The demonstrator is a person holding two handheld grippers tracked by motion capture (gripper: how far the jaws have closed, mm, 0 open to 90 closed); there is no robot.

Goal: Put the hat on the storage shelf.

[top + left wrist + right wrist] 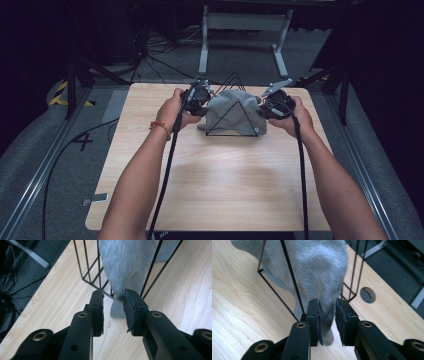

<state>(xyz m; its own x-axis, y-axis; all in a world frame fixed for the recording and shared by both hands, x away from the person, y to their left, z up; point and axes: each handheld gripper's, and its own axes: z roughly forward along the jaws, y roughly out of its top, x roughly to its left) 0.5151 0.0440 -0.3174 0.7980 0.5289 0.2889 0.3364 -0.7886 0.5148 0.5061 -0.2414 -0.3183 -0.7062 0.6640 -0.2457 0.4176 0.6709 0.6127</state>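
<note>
Squarely between the two grippers, a grey cloth hangs draped over a black wire rack of triangular outline, standing toward the far middle of the wooden counter. Its long axis runs across the counter, from one hand to the other, so each end of the cloth points at one gripper and neither hand is clearly nearer.

From its own view, the left gripper has its fingers partly open, a moderate gap between them. A hanging corner of the cloth drops into the far end of that gap and seems to brush the inner face of the right-hand finger; the other finger stands clear of it. The rack's thin rods rise just beyond the fingertips.

On the other side, the right gripper shows much the same: fingers partly apart, with a lobe of cloth running down between them and lying against the left-hand finger. Whether it is pinched I cannot tell, but the gap looks too wide for a firm hold.

Judging from this, closing on both ends comes next, and the rods beside the fingertips could get caught along with the fabric.
</note>
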